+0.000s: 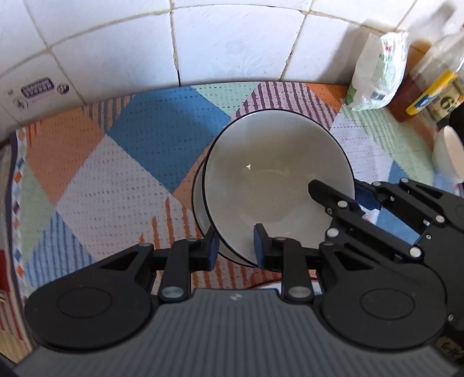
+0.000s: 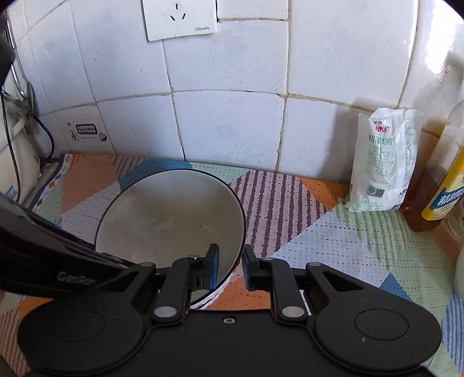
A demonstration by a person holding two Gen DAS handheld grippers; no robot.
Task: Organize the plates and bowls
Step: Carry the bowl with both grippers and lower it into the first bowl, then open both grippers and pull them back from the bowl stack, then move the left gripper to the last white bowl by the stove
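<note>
Two nested white bowls with thin dark rims [image 1: 275, 179] stand on the patterned mat [image 1: 95, 174]. The top bowl also shows in the right wrist view [image 2: 174, 214]. My left gripper [image 1: 235, 250] is open, its fingers straddling the near rim of the bowls, one inside and one outside. My right gripper [image 2: 230, 268] is open too, straddling the bowls' right rim, and it shows in the left wrist view [image 1: 340, 197]. I cannot tell whether any pad touches the rim.
A white tiled wall [image 2: 226, 127] stands close behind the mat. At the right are a white plastic bag [image 2: 382, 162], a brown oil bottle [image 2: 435, 174] and another white dish [image 1: 448, 153]. A wall socket [image 2: 179, 18] sits high up.
</note>
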